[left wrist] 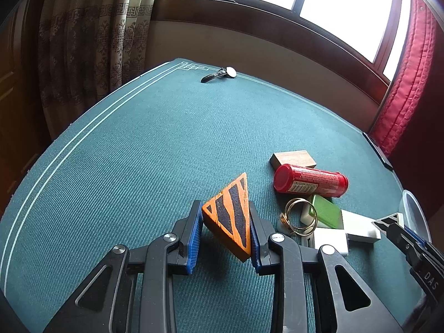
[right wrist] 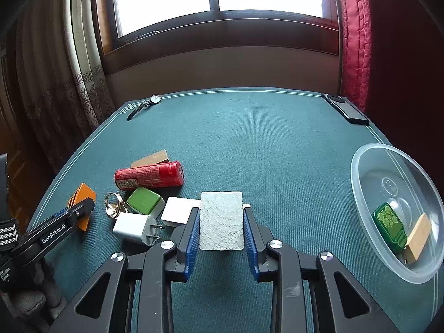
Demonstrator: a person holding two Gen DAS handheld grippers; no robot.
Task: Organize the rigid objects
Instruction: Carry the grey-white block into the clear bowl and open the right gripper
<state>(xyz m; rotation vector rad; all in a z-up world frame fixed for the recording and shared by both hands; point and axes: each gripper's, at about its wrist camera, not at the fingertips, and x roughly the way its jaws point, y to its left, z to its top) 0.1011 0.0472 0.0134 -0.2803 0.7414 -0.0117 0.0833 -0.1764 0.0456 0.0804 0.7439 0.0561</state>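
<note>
Window wall behind, patterned curtain at left, red drape at right; a bench under green ribbed cloth carries everything. Left gripper is closed on an orange wedge with black stripes, pads pressing its slanted sides, wedge tilted and seemingly lifted off the cloth, lower centre of the left view. Right gripper is clamped on a pale grey slab, held flat-face up, lower centre of the right view; probably bound for the clear bowl at right, which already holds a green tile and a tan block; so sorting looks partly done. Unsorted heap sits left of centre: red can lying on its side against a wood block, green block, white cube, charger, gold rings, all touching or just beside one another. Watch and phone lie well apart at the far edge, likely not part of the job.
</note>
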